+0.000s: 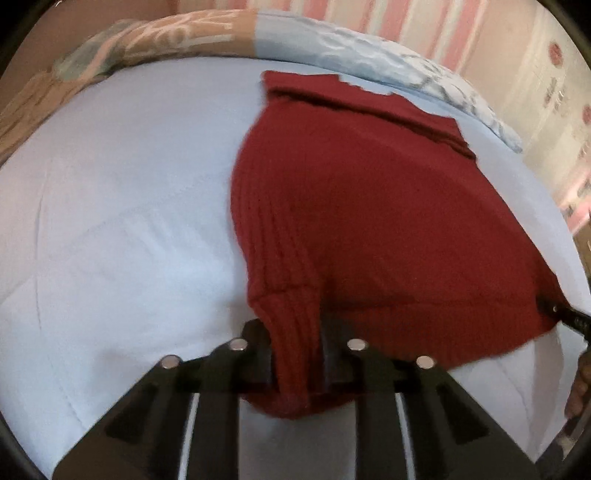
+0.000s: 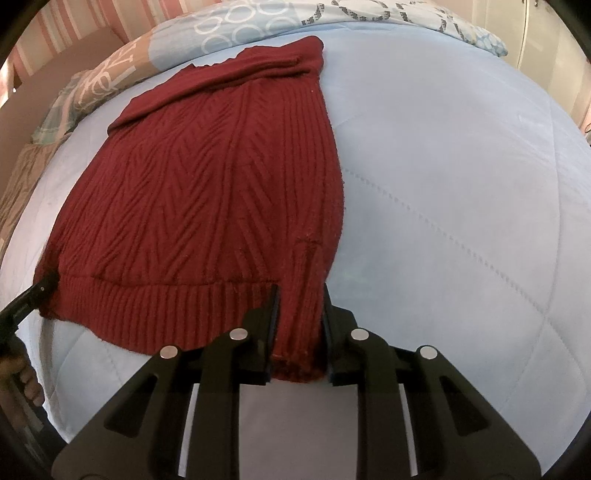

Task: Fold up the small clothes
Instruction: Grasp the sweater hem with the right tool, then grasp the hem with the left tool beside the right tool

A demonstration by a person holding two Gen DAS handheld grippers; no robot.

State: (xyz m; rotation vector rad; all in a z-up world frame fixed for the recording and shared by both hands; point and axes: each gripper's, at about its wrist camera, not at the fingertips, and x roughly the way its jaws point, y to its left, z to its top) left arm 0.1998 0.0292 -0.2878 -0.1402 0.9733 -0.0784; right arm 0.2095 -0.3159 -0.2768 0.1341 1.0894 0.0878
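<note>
A dark red knitted sweater (image 1: 362,206) lies on the pale blue quilt (image 1: 110,221), its sleeves folded across the far end. My left gripper (image 1: 295,354) is shut on the sweater's near left hem corner. My right gripper (image 2: 299,325) is shut on the near right hem corner of the sweater (image 2: 207,184). The right gripper's tip shows at the right edge of the left wrist view (image 1: 561,314); the left gripper's tip shows at the left edge of the right wrist view (image 2: 33,295). The hem is stretched between them, slightly raised.
The quilt (image 2: 443,184) covers a bed. Patterned pillows (image 1: 155,40) lie along the far edge, also in the right wrist view (image 2: 258,22). A pink striped wall (image 1: 406,22) stands behind. Bare quilt lies on both sides of the sweater.
</note>
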